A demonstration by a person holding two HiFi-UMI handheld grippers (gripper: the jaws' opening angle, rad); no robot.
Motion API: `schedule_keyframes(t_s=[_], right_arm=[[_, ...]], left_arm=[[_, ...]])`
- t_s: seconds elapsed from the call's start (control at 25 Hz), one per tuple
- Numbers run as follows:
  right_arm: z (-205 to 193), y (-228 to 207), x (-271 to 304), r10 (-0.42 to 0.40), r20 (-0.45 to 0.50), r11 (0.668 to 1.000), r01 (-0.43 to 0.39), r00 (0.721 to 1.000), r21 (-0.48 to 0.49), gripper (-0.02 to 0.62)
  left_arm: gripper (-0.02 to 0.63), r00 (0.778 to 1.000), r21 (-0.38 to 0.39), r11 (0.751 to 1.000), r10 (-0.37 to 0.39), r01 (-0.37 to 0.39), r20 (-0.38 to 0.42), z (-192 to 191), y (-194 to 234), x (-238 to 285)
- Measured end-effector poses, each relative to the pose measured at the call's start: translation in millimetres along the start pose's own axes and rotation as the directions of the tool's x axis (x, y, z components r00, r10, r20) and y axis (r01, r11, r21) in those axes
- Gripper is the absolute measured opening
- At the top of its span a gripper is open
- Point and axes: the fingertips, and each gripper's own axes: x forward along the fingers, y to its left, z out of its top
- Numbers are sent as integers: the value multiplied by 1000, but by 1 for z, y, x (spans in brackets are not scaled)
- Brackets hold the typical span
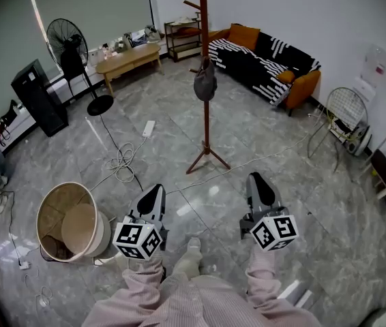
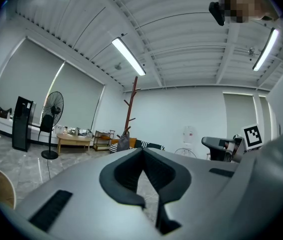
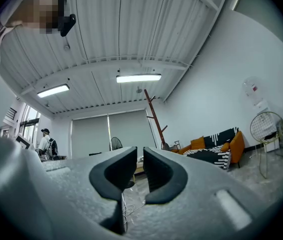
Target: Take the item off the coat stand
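A reddish-brown coat stand rises from the grey tiled floor in the middle of the room. A dark grey item hangs from one of its pegs. Both also show far off in the left gripper view, stand and item, and the stand leans in the right gripper view. My left gripper is low by the person's knees, well short of the stand, its tips touching and empty. My right gripper sits beside it, with a narrow empty gap between its jaws.
A round tan bin stands close on the left. White cables trail across the floor toward the stand's feet. Farther back are a fan, a black tower, a wooden table and a striped sofa. A wire chair stands at the right.
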Motion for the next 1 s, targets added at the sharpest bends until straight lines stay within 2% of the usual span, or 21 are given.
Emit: schedule_keyframes(t_s=[0.44, 0.76, 1.0], right_arm=[[-17, -35, 73, -9, -39, 1000, 8, 999, -13, 48], [-34, -70, 149, -30, -50, 1000, 30, 998, 0, 77], [-49, -82, 202, -25, -97, 1000, 25, 995, 1, 112]], left_arm=[[2, 1000, -20, 999, -26, 25, -16, -4, 30, 80], [2, 998, -29, 998, -48, 47, -33, -2, 71, 159], [2, 997, -39, 997, -68, 66, -37, 4, 100, 212]])
